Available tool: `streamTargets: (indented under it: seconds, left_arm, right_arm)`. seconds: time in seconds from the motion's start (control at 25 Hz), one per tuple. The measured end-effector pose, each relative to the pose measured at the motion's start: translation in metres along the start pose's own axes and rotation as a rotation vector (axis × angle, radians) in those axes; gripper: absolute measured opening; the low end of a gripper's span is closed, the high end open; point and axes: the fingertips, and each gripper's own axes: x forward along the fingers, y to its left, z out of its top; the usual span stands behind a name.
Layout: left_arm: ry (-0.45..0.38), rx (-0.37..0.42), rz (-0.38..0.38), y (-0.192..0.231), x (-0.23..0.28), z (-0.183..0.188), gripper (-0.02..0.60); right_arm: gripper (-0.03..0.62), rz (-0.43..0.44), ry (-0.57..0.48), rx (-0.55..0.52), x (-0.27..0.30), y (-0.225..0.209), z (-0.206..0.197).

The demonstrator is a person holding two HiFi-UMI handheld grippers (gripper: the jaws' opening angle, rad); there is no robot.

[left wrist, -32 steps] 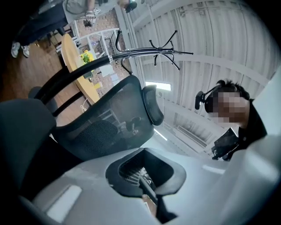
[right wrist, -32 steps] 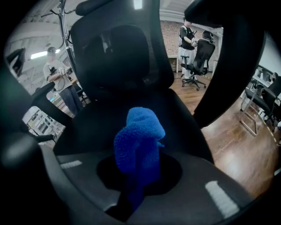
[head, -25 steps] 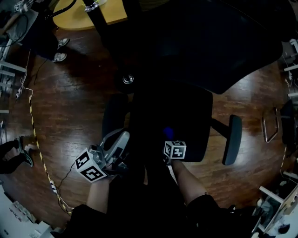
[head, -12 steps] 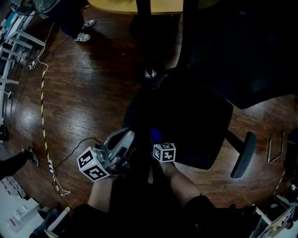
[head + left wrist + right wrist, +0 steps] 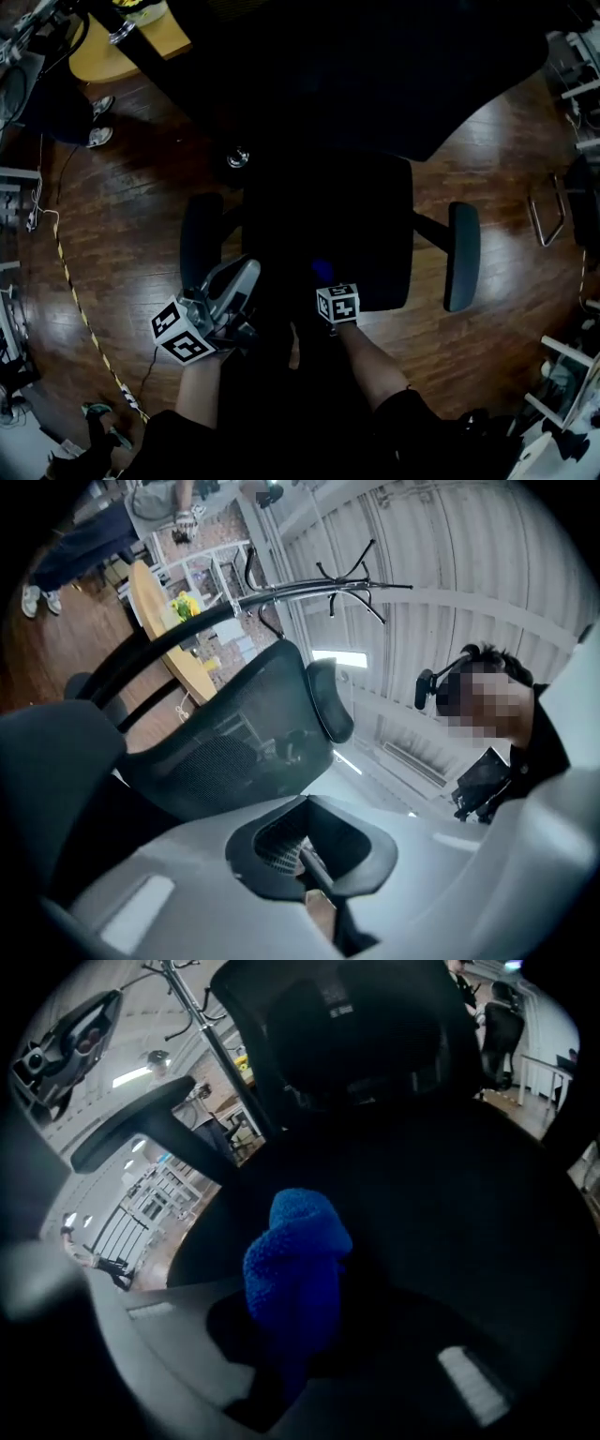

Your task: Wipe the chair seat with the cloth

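Pinching blue cloth (image 5: 295, 1260) in right tongs (image 5: 292, 1340) at the 6 o'clock edge of the chair seat (image 5: 328, 211). Holding left tongs (image 5: 309, 855) closed, empty, off at 8 o'clock. No telling wiped parts from parts left.

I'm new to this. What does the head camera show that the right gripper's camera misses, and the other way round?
Only the head view shows the left tongs, the person's forearm, the right-hand armrest and the wooden floor with a cable on it. Only the right gripper view shows a ceiling light, the coat stand's hooks from below, and the cloth's fuzzy surface close up. Both show the blue cloth held in the right tongs, and the black chair seat.
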Motion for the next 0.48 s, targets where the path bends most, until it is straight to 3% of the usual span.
streamTargets:
  seconds: [0.32, 0.48]
  left_arm:
    - [0.149, -0.041, -0.116, -0.013, 0.082, -0.044, -0.011]
    - [0.204, -0.038, -0.154, -0.024, 0.100, -0.062, -0.011]
  right_arm:
    - [0.035, -0.227, -0.056, 0.150, -0.082, -0.135, -0.009]
    - [0.035, -0.267, -0.085, 0.171, -0.107, -0.160, -0.016]
